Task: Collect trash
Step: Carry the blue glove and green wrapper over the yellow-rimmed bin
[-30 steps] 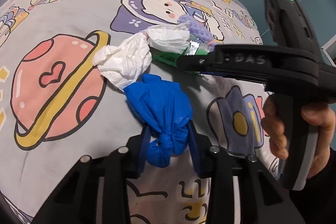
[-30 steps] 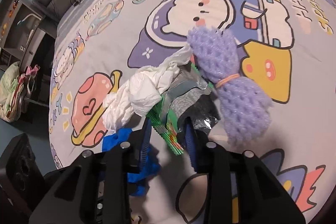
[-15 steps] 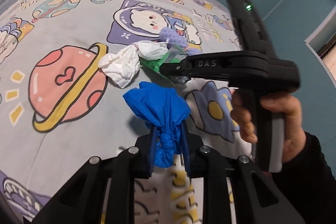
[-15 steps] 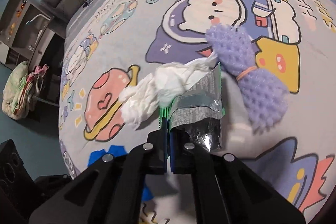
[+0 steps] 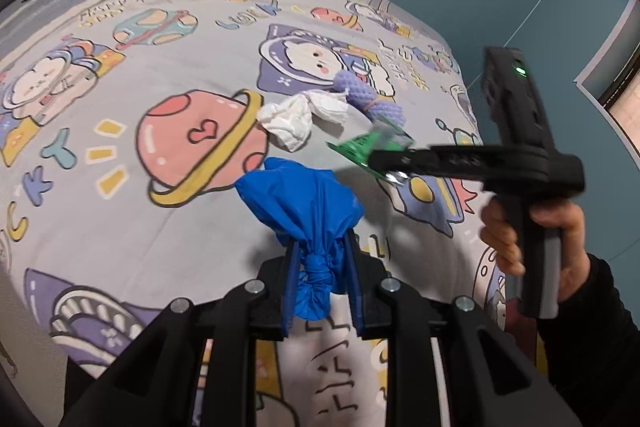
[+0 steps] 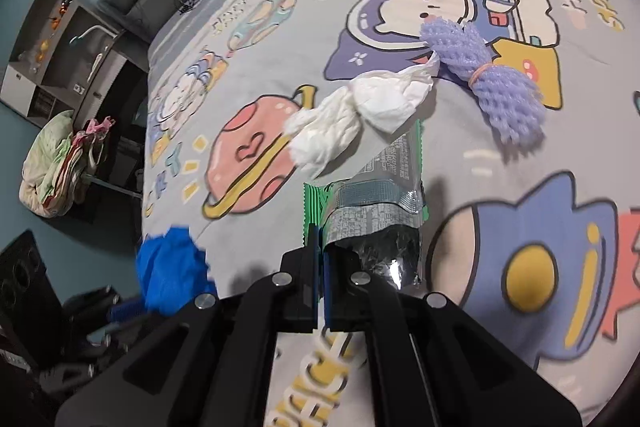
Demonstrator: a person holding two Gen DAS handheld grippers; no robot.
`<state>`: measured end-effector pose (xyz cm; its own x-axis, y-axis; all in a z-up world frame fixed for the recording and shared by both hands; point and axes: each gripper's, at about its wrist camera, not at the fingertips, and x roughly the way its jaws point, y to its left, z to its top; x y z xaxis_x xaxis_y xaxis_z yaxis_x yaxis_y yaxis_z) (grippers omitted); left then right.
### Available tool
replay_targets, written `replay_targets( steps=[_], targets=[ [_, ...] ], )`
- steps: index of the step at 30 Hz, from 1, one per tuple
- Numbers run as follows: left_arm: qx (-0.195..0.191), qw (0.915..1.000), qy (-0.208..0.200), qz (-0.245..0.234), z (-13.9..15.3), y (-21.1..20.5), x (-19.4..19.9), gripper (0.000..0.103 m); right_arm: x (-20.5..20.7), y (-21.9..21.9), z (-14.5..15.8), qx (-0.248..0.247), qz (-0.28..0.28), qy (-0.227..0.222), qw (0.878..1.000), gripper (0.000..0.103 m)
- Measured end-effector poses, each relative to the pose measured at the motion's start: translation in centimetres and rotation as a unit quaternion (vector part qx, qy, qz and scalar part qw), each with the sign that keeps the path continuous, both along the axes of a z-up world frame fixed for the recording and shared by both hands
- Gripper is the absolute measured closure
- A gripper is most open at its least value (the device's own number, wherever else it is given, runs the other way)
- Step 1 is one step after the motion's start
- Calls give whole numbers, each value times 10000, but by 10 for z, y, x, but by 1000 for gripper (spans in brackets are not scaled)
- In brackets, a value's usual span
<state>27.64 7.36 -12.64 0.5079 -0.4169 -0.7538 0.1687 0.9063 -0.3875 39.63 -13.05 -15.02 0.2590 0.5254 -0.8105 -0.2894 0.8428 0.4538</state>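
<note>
Left gripper (image 5: 320,275) clamps the blue bag (image 5: 304,203) at bottom centre; right gripper (image 6: 320,259) pinches the green wrapper (image 6: 376,199) mid-frame.

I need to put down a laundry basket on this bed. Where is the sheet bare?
Bare sheet lies left of the white tissue, over the pink planet print, and nearer than the purple foam net. Tissue and net crowd the middle.

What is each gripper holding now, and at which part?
The left gripper holds the blue bag at its knotted neck. The right gripper holds the green and silver wrapper by its green edge.
</note>
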Motion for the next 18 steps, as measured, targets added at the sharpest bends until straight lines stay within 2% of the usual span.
replay_targets(
  steps=[10, 18],
  targets=[
    [32, 9986, -515, -113, 30, -2, -35, 83, -75, -24, 53, 117, -53, -477, 9988, 102],
    [69, 9939, -1053, -323, 73, -22, -75, 83, -139, -60, 92, 283, -320, -835, 9956, 102]
  ],
)
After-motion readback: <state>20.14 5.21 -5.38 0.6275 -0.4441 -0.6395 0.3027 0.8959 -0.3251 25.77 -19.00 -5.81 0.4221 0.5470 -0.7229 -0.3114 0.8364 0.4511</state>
